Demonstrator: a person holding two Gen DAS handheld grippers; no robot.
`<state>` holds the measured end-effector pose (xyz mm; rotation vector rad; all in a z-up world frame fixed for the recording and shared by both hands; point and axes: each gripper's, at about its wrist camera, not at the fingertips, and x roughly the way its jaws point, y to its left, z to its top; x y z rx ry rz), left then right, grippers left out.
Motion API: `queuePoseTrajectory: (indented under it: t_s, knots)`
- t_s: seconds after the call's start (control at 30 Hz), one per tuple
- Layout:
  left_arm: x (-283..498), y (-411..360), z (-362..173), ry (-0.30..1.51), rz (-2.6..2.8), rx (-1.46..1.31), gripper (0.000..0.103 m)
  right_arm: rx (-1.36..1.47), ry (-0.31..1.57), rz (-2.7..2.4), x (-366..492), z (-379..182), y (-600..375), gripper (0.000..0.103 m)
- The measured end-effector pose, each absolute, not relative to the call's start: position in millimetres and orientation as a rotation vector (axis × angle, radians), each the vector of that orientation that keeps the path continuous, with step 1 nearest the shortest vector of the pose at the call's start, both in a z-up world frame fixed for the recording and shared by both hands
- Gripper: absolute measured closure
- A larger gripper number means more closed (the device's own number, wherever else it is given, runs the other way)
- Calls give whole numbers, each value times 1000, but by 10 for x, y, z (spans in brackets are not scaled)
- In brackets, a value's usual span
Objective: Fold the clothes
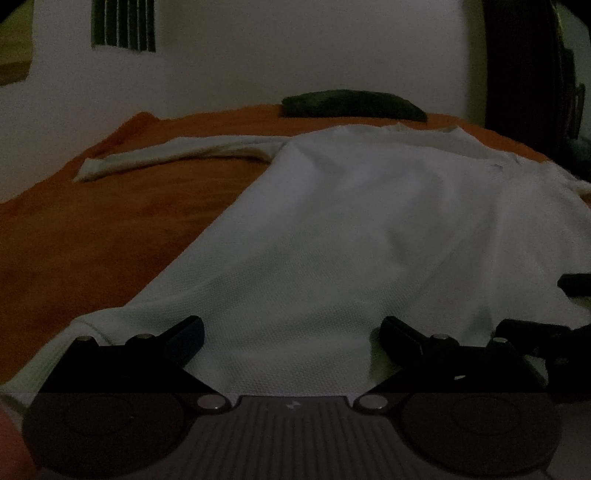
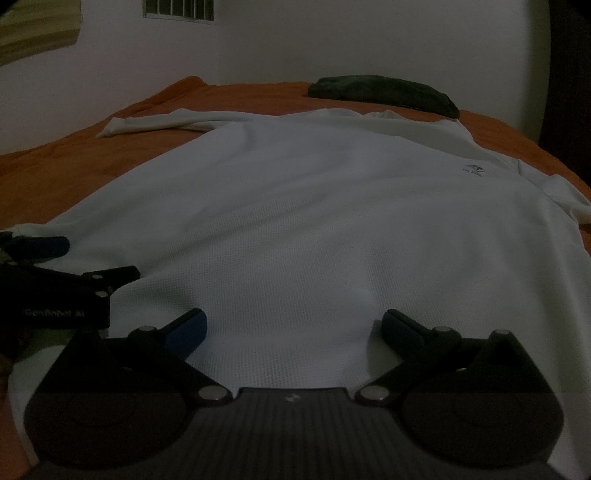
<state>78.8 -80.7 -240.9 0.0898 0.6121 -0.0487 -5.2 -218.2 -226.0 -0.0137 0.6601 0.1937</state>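
A white short-sleeved shirt point(image 1: 351, 229) lies spread flat on an orange bedcover point(image 1: 110, 229), collar at the far end, hem nearest me. My left gripper point(image 1: 291, 328) stands open low over the hem, fingers wide apart with only cloth below them. The right gripper point(image 2: 291, 325) is open too, over the hem further right on the shirt point(image 2: 314, 206). A small dark logo point(image 2: 474, 170) marks the chest. One sleeve point(image 2: 155, 123) stretches out to the far left. The left gripper's fingers point(image 2: 48, 245) show at the left edge of the right wrist view.
A dark folded cloth point(image 2: 384, 94) lies at the far end of the bedcover point(image 2: 74, 173) by a white wall. A barred vent point(image 1: 123, 26) sits high on the wall. A dark door frame point(image 1: 524, 74) stands at the right. The room is dim.
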Motion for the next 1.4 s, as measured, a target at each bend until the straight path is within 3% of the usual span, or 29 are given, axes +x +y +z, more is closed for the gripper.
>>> queuePoseTrajectory:
  t_s: [1.4]
  knots:
    - [788, -789, -2425, 605, -55, 98, 0, -15, 661, 198, -17, -2251, -2192, 0]
